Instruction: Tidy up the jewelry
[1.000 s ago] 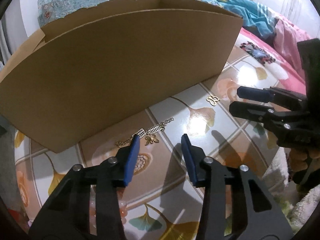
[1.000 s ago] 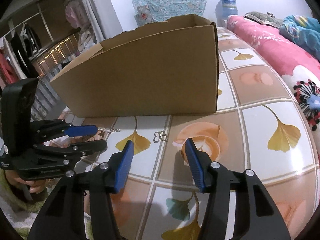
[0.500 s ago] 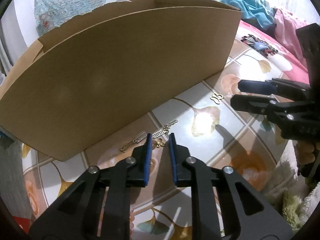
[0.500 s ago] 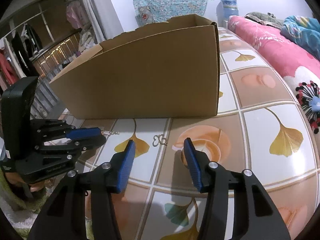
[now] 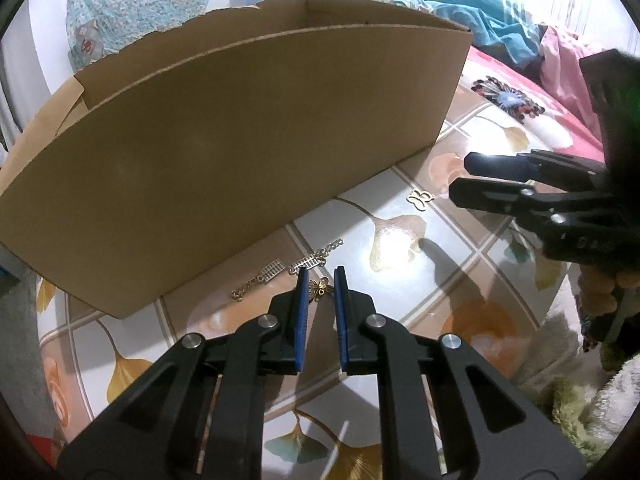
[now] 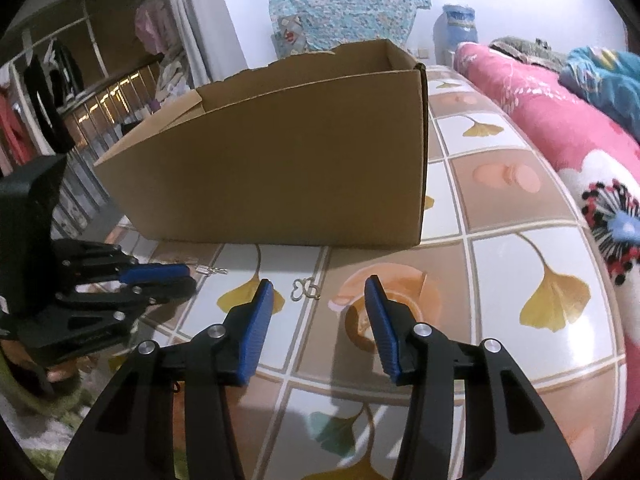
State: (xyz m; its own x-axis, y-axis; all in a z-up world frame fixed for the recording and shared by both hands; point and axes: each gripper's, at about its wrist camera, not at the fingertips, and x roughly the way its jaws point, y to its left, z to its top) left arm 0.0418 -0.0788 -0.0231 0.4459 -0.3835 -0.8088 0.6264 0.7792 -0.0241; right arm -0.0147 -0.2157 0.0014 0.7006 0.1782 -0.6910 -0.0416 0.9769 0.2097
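- Left tool [image 5: 320,276] has closed from wide apart to a narrow gap since a second ago; right tool [image 6: 318,294] barely changed, hands stayed put.
- Left tool: pads either side of the gold butterfly charm [image 5: 321,289], which sits at its tips; cannot tell if the pads actually press it.
- Chain [image 5: 286,274] lies on the bench [image 5: 400,240] just beyond the left tool's tips, running left to right, close to the box [image 5: 240,140].
- Silver butterfly charm [image 5: 420,199] is ahead and right of the left tool, just left of the right tool's tips.
- Right tool: about half open, nothing between the pads; silver charm [image 6: 305,289] lies just ahead, nearer its left pad.
- Box stands beyond both tools, open top.
- Pink bedding [image 6: 560,132] far right of the right tool.
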